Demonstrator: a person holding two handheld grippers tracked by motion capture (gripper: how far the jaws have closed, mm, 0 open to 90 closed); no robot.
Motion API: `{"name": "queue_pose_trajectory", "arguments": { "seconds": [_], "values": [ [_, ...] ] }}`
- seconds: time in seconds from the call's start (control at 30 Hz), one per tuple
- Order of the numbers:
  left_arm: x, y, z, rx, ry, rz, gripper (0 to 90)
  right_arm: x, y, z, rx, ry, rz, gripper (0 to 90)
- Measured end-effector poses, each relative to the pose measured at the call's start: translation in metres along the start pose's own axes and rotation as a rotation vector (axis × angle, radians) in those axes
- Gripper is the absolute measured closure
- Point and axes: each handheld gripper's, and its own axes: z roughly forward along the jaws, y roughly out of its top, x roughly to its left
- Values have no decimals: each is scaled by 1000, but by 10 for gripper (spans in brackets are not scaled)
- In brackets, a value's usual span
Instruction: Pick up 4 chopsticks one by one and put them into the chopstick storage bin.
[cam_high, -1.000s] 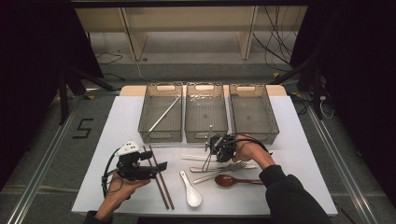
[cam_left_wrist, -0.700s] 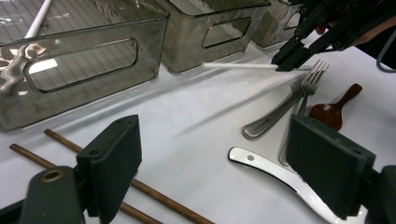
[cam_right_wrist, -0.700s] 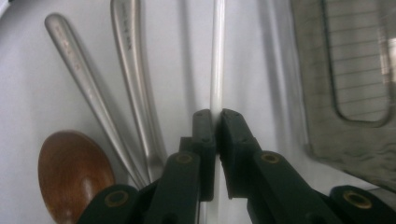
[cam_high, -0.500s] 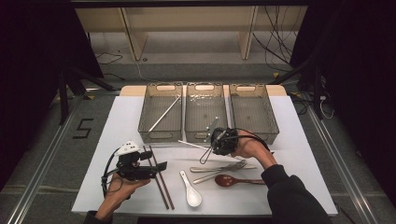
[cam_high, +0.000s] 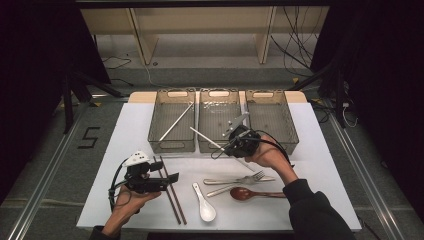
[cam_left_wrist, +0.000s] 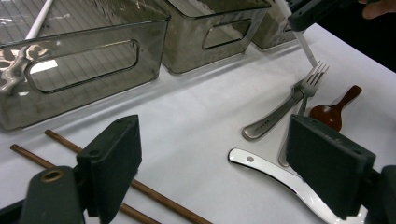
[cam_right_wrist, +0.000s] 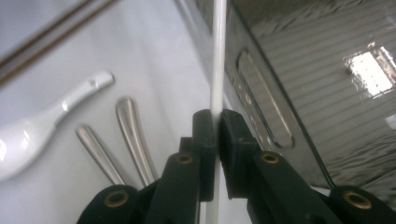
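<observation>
White table, three grey bins; dark room, cabled floor.

Right gripper clamped; left gripper agape, seemingly level.

three bins block far side, cutlery crowds near centre

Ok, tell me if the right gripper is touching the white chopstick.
Touching. In the right gripper view, the right gripper has both jaws closed flat against the white chopstick, which runs up between them with no gap.
</observation>
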Motion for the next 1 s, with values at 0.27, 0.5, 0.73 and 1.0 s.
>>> {"name": "queue_pose_trajectory", "arguments": {
  "seconds": [0.27, 0.5, 0.73, 1.0],
  "values": [
    [-8, 6, 6, -12, -22, 7, 182, 7, 3, -10, -155, 20, 94, 855],
    [-28, 22, 29, -10, -65, 50, 192, 11, 5, -12, -300, 39, 215, 855],
    [-46, 43, 60, -1, -101, 62, 225, 15, 8, -10, -347, 47, 253, 855],
    [-50, 52, 83, -3, -153, -8, 329, 16, 9, -5, -357, 44, 271, 855]
  ]
}}
